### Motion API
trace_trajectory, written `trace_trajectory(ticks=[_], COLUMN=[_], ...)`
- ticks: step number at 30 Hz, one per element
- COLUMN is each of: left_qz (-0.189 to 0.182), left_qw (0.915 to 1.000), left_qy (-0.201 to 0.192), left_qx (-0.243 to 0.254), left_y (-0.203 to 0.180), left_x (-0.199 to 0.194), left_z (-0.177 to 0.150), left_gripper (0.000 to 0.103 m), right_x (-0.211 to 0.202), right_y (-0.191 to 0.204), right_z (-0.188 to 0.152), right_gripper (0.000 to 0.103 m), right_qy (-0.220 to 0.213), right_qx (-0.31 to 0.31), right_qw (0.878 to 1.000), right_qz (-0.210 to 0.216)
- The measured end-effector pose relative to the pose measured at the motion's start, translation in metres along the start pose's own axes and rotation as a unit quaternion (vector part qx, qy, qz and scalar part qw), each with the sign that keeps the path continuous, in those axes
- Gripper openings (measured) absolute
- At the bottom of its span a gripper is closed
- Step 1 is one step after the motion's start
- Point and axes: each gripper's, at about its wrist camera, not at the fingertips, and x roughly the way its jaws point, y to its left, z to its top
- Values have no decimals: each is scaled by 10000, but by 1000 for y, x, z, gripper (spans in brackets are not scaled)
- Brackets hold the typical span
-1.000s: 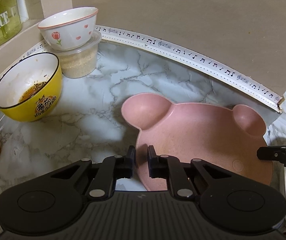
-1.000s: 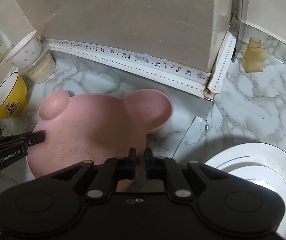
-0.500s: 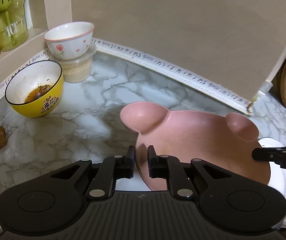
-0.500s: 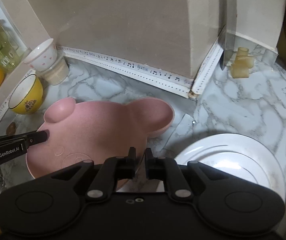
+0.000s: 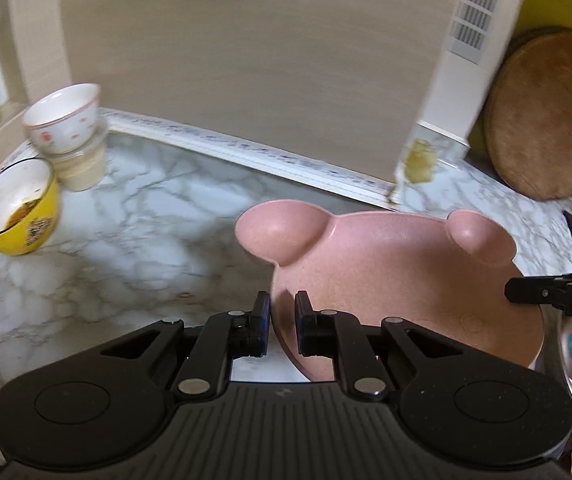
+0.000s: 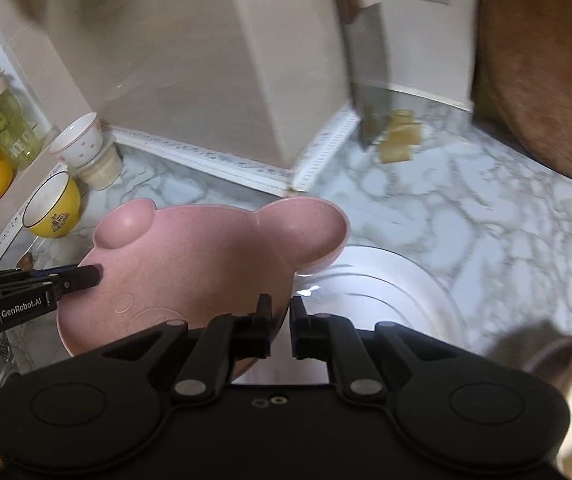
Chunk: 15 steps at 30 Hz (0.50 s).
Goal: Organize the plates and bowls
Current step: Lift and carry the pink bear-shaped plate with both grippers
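Both hand-held grippers are clamped on the pink bear-shaped plate [image 5: 398, 280]: left hand-held gripper [image 5: 281, 308] pinches the rim at the plate's 8 o'clock edge, right hand-held gripper [image 6: 281, 312] pinches the opposite rim, at about 5 o'clock in its own view. In each view the other unit's finger shows gripping the far rim.

Plate is off the marble desk [image 5: 145, 224], carried between the two hands, ears pointing to 12 o'clock toward the beige appliance [image 5: 245, 60]. Its wide axis runs hand to hand, so neither hand is nearer; they share the load.

Key relation: in the right wrist view the white round plate [image 6: 398, 292] sits on the desk at 3 o'clock of the pink one, and the pink plate's right ear overhangs its rim. Judging from that, stacking there needs a shift toward 3 o'clock, then a level descent.

Pink plate: matte, speckled, shallow, two ear wells, faint embossed circles, looks clean. The yellow bowl [image 5: 17, 208] with food residue and the white flowered bowl [image 5: 65, 116] wait at 10 o'clock.
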Motion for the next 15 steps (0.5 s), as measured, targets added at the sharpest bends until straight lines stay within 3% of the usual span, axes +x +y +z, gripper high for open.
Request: trace_trajectory(ticks=[15], left_qz=[-117], left_qw=[9985], left_qy=[195], left_qx=[492], left_y=[-96], left_x=[32], left_z=[-7], left_gripper=[12], right_x=[-20], right_y=[-81], right_z=[-33], right_gripper=[10], right_qy=[-19], right_qx=[343], right_qw=[9985], right_qz=[-428])
